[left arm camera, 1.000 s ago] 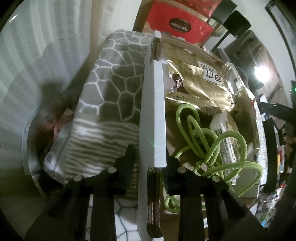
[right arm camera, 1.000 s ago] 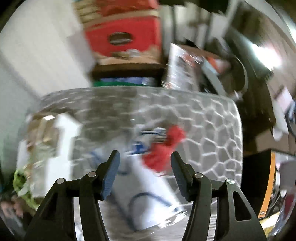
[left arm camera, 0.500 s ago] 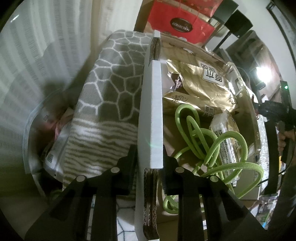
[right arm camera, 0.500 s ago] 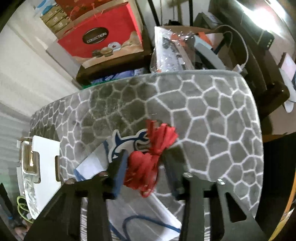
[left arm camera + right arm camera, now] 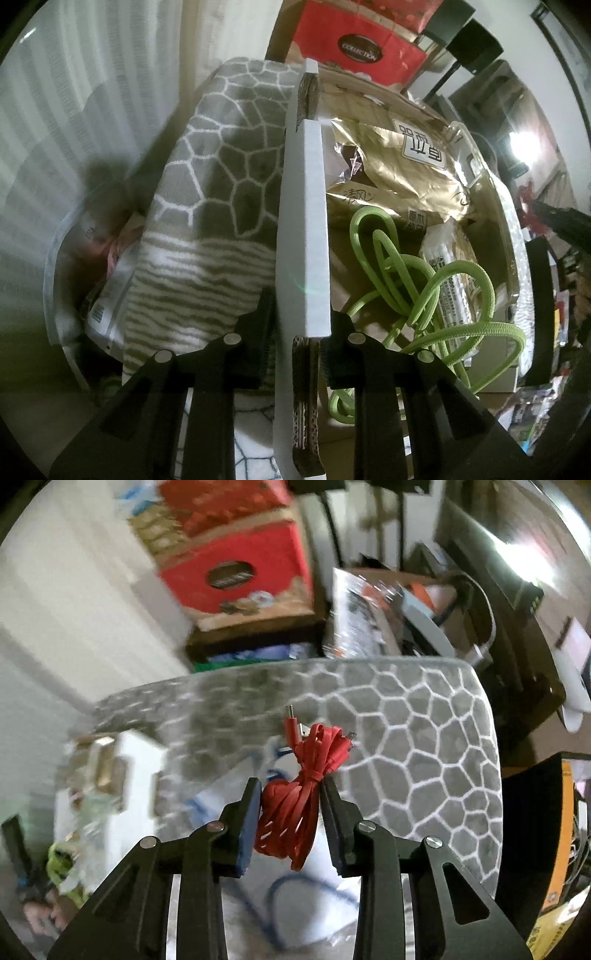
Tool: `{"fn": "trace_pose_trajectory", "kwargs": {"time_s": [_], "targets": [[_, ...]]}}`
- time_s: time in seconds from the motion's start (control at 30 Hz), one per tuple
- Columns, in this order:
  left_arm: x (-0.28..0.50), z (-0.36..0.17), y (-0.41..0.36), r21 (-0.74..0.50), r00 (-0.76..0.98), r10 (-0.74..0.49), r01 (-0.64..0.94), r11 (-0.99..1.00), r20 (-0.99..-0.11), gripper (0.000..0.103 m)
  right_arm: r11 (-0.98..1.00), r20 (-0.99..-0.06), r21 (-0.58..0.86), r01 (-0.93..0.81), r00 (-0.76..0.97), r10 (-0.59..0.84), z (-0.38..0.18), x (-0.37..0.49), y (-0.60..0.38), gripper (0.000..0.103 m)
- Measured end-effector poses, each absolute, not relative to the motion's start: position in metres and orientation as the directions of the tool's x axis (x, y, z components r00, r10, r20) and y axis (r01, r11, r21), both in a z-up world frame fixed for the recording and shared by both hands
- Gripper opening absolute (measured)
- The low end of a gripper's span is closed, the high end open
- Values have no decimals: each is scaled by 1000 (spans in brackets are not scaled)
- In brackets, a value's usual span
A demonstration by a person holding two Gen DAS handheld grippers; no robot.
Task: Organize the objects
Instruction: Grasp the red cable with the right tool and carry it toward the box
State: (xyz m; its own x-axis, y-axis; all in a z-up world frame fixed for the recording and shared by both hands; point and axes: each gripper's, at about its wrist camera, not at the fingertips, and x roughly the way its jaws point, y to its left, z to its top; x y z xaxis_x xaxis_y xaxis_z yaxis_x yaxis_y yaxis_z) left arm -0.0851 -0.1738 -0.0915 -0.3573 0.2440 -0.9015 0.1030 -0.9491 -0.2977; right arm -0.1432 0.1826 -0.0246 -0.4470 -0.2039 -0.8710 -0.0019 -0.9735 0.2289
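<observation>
The left gripper pinches the upright white-faced corrugated cardboard wall of an open box, one black finger on the outer side and the other on the inner side, both pressed against the board. Inside the box, to the right of that wall, lie crinkled gold foil packets printed with characters, and in front of them a tangled bright green braided rope looped over a clear pack of white sticks. Outside the wall, on the left, the grey plush mat with a white honeycomb pattern hangs over its edge above a clear plastic bin.

The right gripper has its jaws closing on a bundled flat red USB cable, which sits between the two pads with its wound middle squeezed and its plugs sticking up past the fingertips. The bundle is lifted clear above a white plastic bag with blue print that lies on the same grey honeycomb mat, near its front edge. The white box stands at the mat's left edge, blurred. Beyond the mat's far edge a red gift carton with an oval label rests on a dark shelf.
</observation>
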Motion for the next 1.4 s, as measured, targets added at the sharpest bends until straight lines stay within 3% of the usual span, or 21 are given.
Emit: {"fn": "trace_pose_trajectory", "kwargs": {"time_s": [0.33,0.73,0.87,0.97,1.13,1.4], "targets": [[-86,-92,-176,-303,-352,250,106,-947,-902,20,-871,-799,256,419,-416,-435,32,-67,52,32],[-84,-93,-174,-304,-351,251,104,-947,-902,20,-701,-853,120,703,-288,-435,-22,-34,-30,33],[-84,-93,-174,-307,-352,254,104,-946,-901,20,-681,-887,60,730,-274,-372,-41,-34,-35,35],[-84,-93,-174,-307,-350,254,104,-946,-901,20,-694,-885,73,716,-275,-377,-40,-37,-26,50],[-85,-92,-172,-306,-349,253,105,-946,-902,20,-727,-855,151,670,-281,-436,-24,-44,-11,50],[-86,-91,-171,-301,-346,253,95,-949,-904,20,-802,-867,204,561,-278,-414,-24,-59,0,49]]}}
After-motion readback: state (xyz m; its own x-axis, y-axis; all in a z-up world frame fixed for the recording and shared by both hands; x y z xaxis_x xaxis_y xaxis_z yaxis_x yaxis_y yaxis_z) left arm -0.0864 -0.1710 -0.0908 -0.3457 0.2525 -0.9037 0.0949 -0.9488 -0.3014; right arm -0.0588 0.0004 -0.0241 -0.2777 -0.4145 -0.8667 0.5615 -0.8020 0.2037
